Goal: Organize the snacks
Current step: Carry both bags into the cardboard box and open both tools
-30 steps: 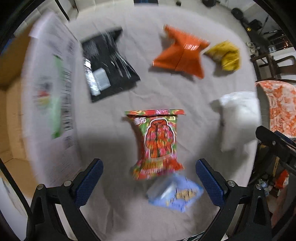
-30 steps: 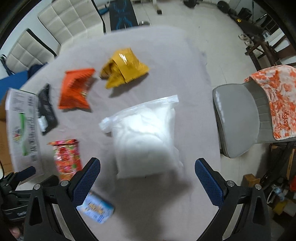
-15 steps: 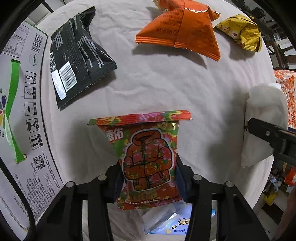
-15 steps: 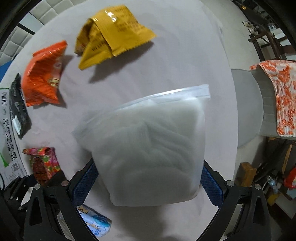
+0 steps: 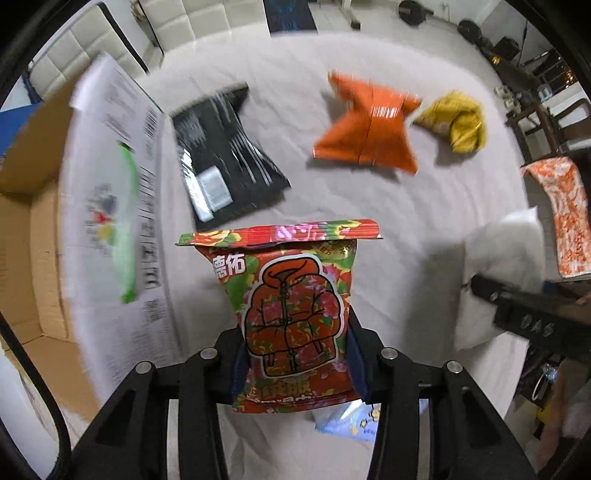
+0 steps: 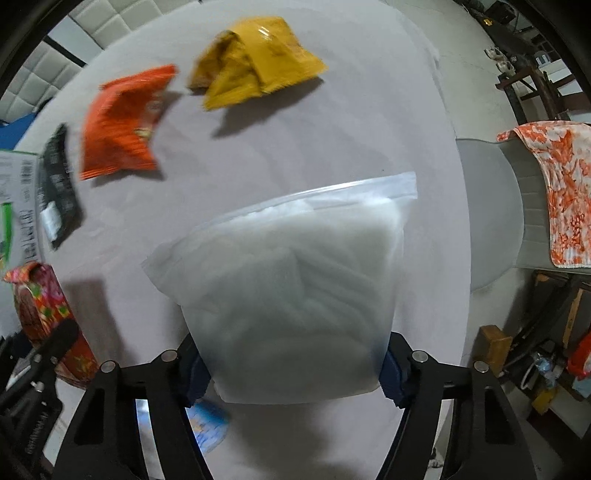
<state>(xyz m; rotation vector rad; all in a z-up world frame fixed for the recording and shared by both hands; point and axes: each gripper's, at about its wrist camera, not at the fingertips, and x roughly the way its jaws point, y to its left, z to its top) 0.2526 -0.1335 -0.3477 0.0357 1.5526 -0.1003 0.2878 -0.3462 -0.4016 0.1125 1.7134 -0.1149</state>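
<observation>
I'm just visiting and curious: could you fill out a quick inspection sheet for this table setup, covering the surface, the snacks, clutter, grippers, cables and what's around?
Surface: table under a pale cloth.
Job's things: floral packet, white zip bag, black, orange, yellow and blue packets; open cardboard box at left.
Clutter: nothing seen.
Grippers: left gripper shut on the floral packet; right gripper closing, pads against the zip bag.
Cables: nothing seen.
Surroundings: grey chair with orange-patterned cloth, white padded chairs.
</observation>
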